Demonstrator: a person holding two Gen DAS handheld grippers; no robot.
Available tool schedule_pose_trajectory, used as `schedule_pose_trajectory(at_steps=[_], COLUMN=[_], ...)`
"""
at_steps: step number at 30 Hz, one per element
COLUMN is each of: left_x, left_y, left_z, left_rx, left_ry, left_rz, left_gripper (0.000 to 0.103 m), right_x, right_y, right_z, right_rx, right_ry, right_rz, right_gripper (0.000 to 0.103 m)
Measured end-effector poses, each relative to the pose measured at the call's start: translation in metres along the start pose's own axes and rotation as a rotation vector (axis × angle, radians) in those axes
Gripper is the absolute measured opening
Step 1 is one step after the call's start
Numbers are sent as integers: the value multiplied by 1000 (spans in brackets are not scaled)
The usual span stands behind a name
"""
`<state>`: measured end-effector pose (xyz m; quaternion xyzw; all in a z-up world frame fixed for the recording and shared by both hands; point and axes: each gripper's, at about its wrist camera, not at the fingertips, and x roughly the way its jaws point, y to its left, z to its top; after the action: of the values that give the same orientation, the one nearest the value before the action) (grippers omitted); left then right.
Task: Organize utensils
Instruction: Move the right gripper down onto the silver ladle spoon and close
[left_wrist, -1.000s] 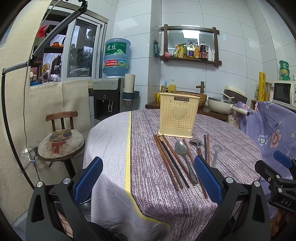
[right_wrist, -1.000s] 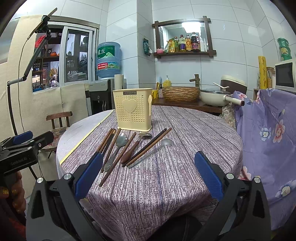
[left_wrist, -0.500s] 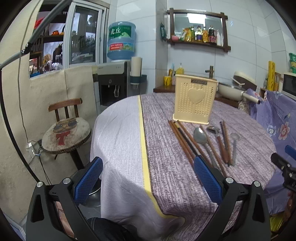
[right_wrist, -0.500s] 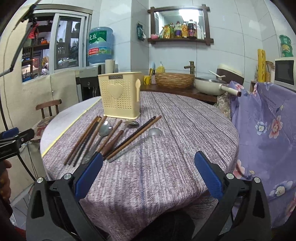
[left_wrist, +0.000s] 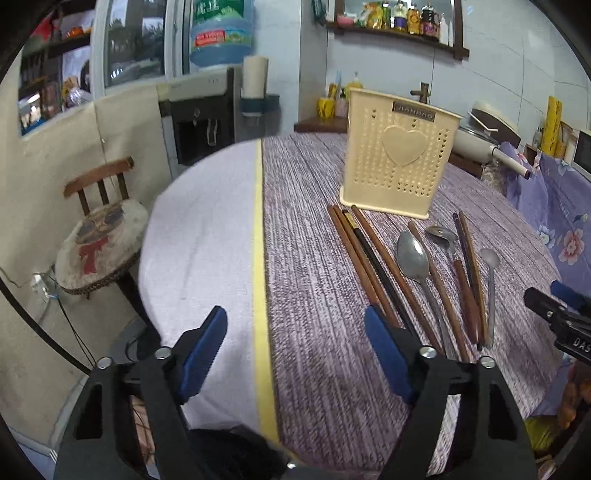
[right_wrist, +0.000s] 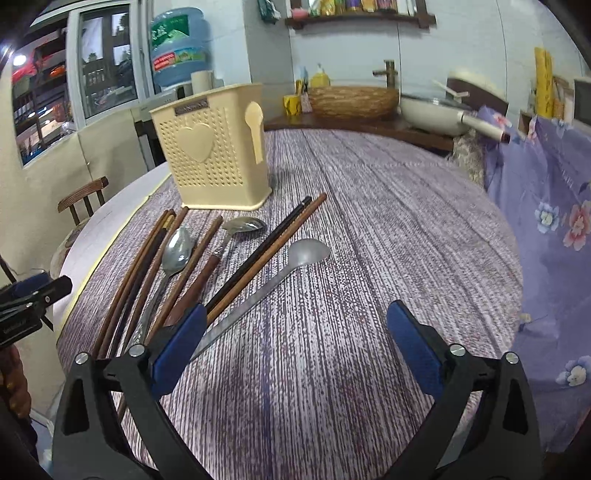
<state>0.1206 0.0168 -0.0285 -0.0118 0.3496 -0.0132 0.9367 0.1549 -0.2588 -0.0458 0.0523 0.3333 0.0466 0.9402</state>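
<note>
Utensils lie in a loose row on the purple tablecloth (right_wrist: 369, 258), just ahead of both claws and not yet touched by either. The right gripper (right_wrist: 295, 341) hangs released and empty over the near edge of the table, its blue pads spread wide; its left pad sits right at the handle ends of a dark-and-brown chopstick pair (right_wrist: 273, 247) and a long grey spoon (right_wrist: 280, 273), probably the easiest first picks since their handles point toward it. Further left of that claw lie a wood-handled spoon (right_wrist: 225, 240), a large metal spoon (right_wrist: 173, 258) and more brown chopsticks (right_wrist: 136, 273), all fanned with their heads toward the holder. The left gripper (left_wrist: 295, 350) is likewise spread open with nothing in it, hovering above the yellow stripe of the cloth, with the chopsticks (left_wrist: 364, 258) just off its right pad. Beyond the row, directly ahead of both claws, stands the cream perforated utensil holder (left_wrist: 400, 162), upright with its open top facing up, so each piece would likely need lifting and tipping upright to drop in. No utensil can be seen standing in it.
</note>
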Motion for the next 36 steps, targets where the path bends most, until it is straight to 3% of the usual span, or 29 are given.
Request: schedule_pose_trajectory(at_steps=[7,13,34,36], left_x=[21,44,64,66], left_y=[-14,-25,-28,-26], left_z=[24,31,30,32], left_rx=[29,59,91,90], left_ry=[41,95,153,159], left_rz=[-9,8,60,65], left_gripper=[66,66,62,62], right_x=[38,53,65,70], right_y=[-6,6,8,7], right_z=[22,36,31,32], right_rx=[100,63,48,54], right_ry=[99,116,159,178], right_rz=[4,-69,-93,-91], right_gripper=[82,77,76,72])
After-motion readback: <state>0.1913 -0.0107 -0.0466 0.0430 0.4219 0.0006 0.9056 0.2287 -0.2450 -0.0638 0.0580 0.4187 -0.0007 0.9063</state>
